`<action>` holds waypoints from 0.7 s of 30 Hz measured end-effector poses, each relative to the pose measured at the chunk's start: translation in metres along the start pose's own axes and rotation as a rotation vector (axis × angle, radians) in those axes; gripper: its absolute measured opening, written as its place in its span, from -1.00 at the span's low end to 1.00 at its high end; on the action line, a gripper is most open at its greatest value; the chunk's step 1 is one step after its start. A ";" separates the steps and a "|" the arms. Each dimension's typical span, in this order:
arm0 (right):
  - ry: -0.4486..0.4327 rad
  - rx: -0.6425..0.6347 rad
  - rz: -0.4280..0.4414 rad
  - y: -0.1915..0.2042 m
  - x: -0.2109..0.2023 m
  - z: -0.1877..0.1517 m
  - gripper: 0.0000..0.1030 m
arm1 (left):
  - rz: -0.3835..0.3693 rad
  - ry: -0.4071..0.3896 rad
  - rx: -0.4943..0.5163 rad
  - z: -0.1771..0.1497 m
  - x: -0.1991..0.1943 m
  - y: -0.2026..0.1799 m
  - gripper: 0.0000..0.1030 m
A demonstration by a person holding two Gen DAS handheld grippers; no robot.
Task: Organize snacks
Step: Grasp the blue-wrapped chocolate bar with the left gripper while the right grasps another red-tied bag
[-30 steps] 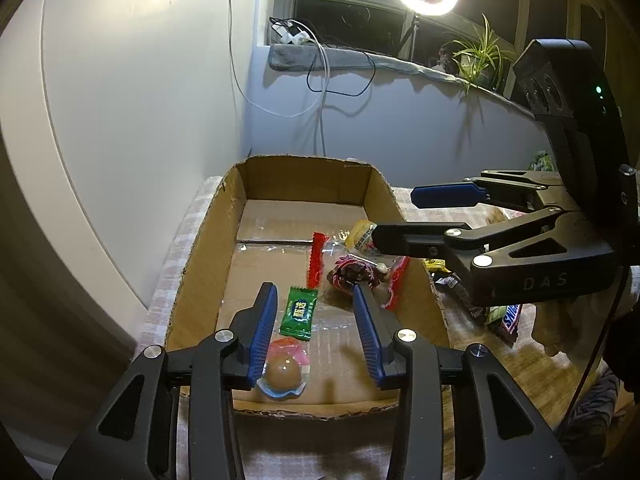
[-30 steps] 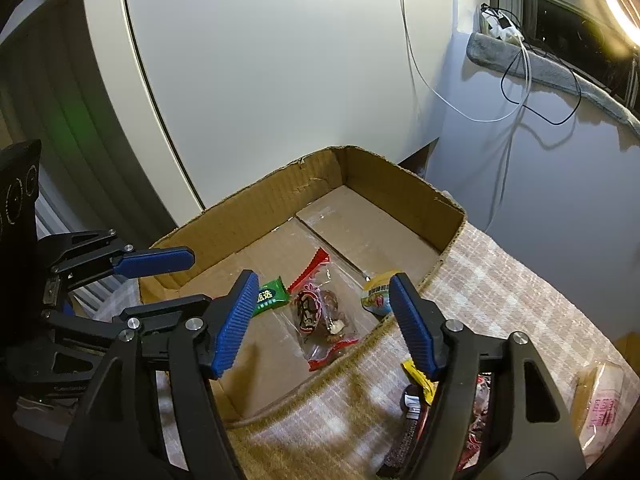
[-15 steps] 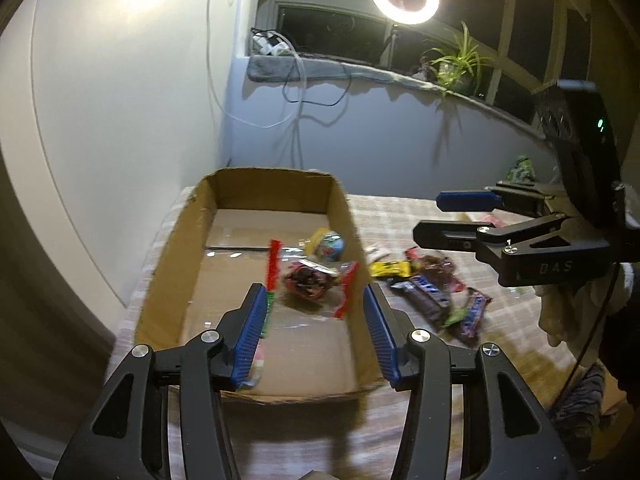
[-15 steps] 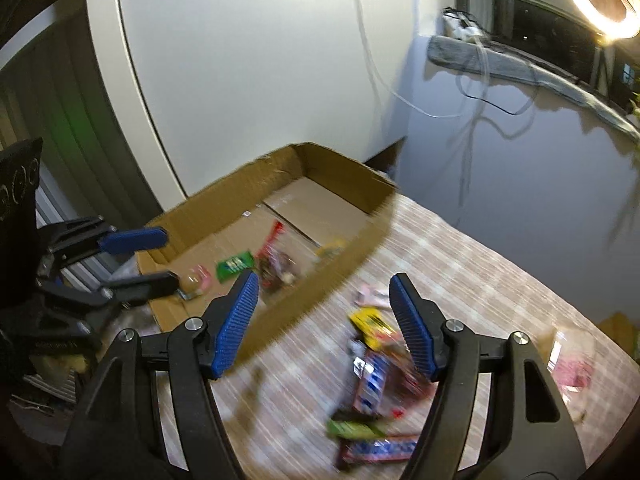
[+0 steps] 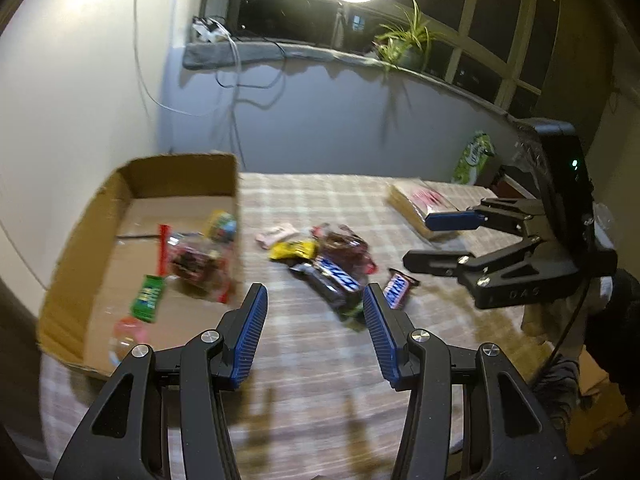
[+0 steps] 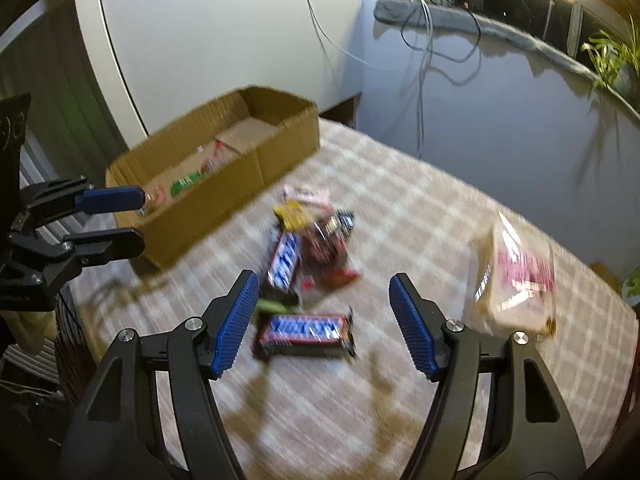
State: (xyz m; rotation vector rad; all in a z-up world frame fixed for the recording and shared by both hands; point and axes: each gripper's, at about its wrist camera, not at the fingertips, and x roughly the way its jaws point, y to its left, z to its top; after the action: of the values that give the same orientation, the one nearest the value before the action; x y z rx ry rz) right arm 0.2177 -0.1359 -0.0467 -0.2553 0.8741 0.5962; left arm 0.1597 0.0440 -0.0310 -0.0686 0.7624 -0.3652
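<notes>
Both tools empty, over the loose snack pile.
Right tool [image 6: 322, 326] jaws wide, nothing between; the Snickers bar [image 6: 306, 330] lies just ahead, long axis crosswise to the fingers, red-brown wrapper with blue lettering. Left tool [image 5: 314, 336] narrower, empty, farther from it. Pile [image 5: 328, 260] sits on the checked tabletop [image 5: 400, 380] right of the cardboard box [image 5: 180, 168].

We see a matt brown corrugated cardboard box [image 5: 180, 172] on a woven checked tablecloth [image 6: 420, 216]. The chocolate bar [image 6: 304, 330] and other snack wrappers [image 5: 336, 256] look like glossy plastic film. Our left gripper [image 5: 314, 332] has matt black plastic arms, ribbed blue pads and shiny metal pins.
</notes>
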 end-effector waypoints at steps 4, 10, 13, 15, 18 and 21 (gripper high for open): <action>0.024 0.021 0.012 -0.008 0.004 -0.018 0.37 | -0.018 0.027 -0.002 -0.001 0.014 -0.012 -0.05; 0.011 0.048 0.020 -0.015 0.006 -0.024 0.37 | -0.017 0.050 -0.006 0.001 0.033 -0.022 -0.08; -0.011 0.074 0.049 -0.021 0.006 -0.015 0.37 | 0.001 0.060 -0.008 0.002 0.041 -0.024 -0.21; -0.024 0.098 0.085 -0.026 0.008 -0.005 0.37 | 0.000 0.072 -0.029 0.002 0.047 -0.024 -0.26; -0.029 0.096 0.121 -0.024 0.013 0.010 0.36 | 0.003 0.090 -0.052 0.004 0.057 -0.023 -0.28; -0.008 0.081 0.151 -0.022 0.023 0.024 0.13 | 0.015 0.107 -0.064 0.006 0.065 -0.024 -0.28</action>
State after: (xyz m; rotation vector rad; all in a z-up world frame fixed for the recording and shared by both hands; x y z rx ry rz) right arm 0.2575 -0.1341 -0.0507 -0.1139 0.9134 0.6998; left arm 0.2004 -0.0016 -0.0650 -0.1042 0.8797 -0.3320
